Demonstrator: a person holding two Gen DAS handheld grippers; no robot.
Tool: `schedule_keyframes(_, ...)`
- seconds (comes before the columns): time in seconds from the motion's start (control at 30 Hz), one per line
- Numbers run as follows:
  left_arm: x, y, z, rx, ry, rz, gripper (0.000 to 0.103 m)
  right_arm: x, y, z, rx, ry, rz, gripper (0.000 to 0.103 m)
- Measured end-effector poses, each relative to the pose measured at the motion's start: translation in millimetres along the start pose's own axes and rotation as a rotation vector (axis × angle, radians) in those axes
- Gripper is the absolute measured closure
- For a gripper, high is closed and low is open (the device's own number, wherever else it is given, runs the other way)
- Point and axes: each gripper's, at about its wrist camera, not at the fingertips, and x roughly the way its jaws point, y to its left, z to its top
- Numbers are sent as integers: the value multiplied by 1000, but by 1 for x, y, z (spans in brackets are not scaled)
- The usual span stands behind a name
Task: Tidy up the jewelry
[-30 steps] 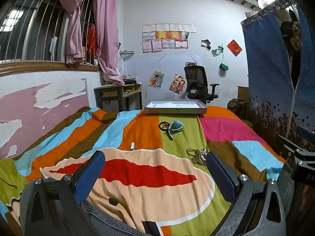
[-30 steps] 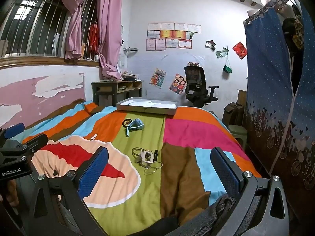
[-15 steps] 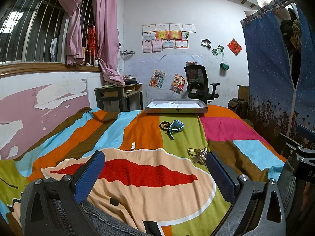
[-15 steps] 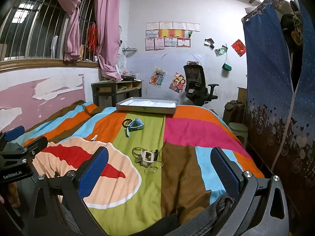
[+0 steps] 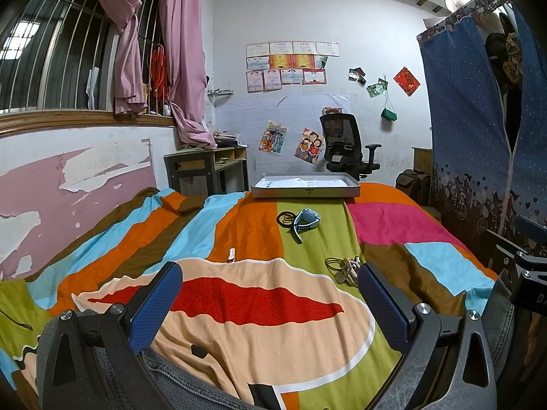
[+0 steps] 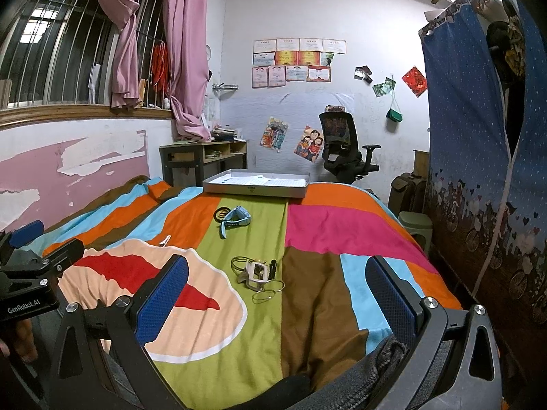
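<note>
Holding left gripper (image 5: 270, 294) and right gripper (image 6: 277, 290) empty, jaws spread, low over striped multicoloured bedspread (image 6: 318, 232), probably sizing up white square-faced watch (image 6: 257, 271) for shallow grey tray (image 6: 254, 189).

The black left gripper with blue pads (image 6: 48, 242) sits slightly lower than a second ago, dropping a little further below and to the near left of the flat grey tray (image 6: 256, 189). In the left wrist view, that tray lies marginally further right and lower in frame.
</note>
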Motion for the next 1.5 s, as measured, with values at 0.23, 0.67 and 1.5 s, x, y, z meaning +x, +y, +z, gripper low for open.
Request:
schedule_keyframes(0.23, 1, -4, -1, 8, -2, 1, 0, 2, 0, 1, 2, 0, 0, 1)
schedule_keyframes(0.67, 1, -6, -1, 9, -3, 3, 0, 2, -2, 1, 8, 1, 2, 1)
schedule_keyframes(1.5, 1, -6, -1, 11, -6, 3, 0, 2, -4, 1, 16, 0, 4, 1)
